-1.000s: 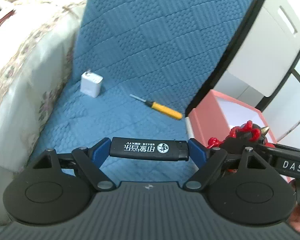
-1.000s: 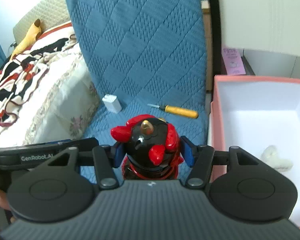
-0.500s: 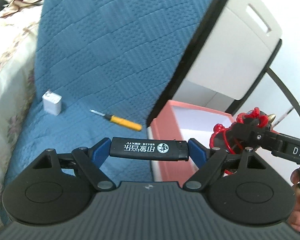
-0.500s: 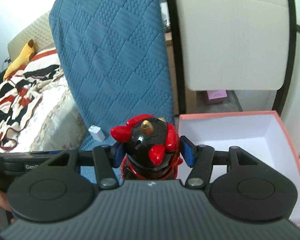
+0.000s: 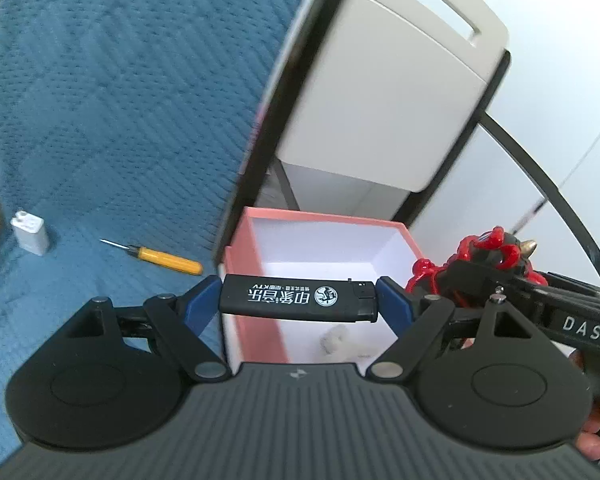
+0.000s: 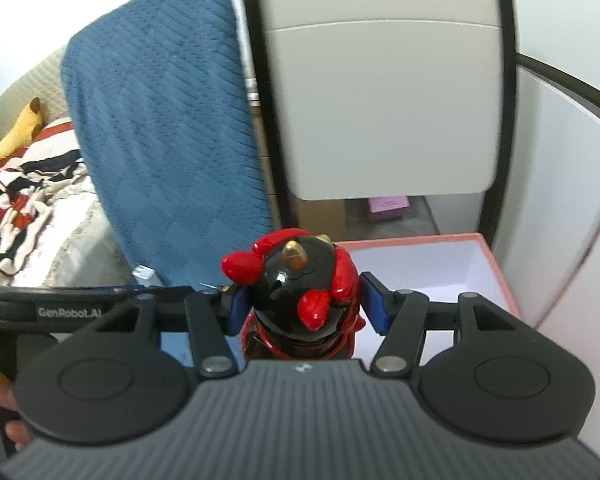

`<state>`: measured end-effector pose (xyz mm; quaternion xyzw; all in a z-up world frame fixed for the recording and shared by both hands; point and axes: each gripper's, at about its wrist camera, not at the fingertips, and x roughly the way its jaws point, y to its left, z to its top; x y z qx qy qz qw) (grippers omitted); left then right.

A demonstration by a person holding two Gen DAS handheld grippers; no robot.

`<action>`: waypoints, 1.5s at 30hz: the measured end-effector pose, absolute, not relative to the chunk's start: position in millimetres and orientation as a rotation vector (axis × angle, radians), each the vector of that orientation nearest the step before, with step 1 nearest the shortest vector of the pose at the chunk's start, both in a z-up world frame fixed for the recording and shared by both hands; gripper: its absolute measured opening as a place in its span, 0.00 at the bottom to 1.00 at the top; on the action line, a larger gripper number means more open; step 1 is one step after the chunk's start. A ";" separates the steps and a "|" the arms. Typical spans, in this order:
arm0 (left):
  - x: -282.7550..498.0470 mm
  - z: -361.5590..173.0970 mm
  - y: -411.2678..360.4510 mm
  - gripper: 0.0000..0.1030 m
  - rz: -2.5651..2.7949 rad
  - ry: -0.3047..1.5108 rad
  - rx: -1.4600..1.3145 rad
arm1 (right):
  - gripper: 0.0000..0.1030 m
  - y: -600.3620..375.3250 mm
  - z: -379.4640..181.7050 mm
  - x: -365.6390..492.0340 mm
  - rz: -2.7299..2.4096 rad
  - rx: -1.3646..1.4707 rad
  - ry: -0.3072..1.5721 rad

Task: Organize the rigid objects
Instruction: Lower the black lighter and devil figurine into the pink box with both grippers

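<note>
Presently my left gripper (image 5: 299, 303) pinches the lighter (image 5: 299, 303) over the pink box (image 5: 256, 280)'s near rim; my right gripper (image 6: 300, 306) clamps the figurine (image 6: 298, 286); a screwdriver (image 5: 162, 257) lies at ten o'clock, possibly clear.

I count one lighter (image 5: 298, 304), one figurine (image 6: 300, 292), one screwdriver (image 5: 162, 257), one charger (image 5: 30, 233), one box (image 5: 320, 216), and perhaps one white lump (image 5: 334, 340) inside.

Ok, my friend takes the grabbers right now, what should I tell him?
Left tool: shut on the lighter, held crosswise above the pink box.
Right tool: shut on the red-and-black figurine, beside the box's near edge.
In the box: only a small white thing.
On the blue cushion: the charger and the screwdriver.
Done: both picked up.
Left: probably drop both in the box, then fetch the charger and screwdriver.
</note>
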<state>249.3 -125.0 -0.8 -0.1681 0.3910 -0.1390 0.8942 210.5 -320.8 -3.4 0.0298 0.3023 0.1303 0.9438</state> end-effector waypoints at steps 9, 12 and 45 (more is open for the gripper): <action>264.6 -33.1 -189.3 0.84 -0.354 0.906 -0.347 | 0.58 -385.0 -23.8 204.2 0.181 0.072 0.665; 268.7 -46.1 -211.5 0.84 -0.372 0.938 -0.343 | 0.59 -398.7 -36.4 206.5 0.175 0.033 0.692; 283.4 -132.7 -276.5 0.92 -0.415 1.166 -0.311 | 0.67 -436.3 -166.9 236.0 0.114 0.081 0.945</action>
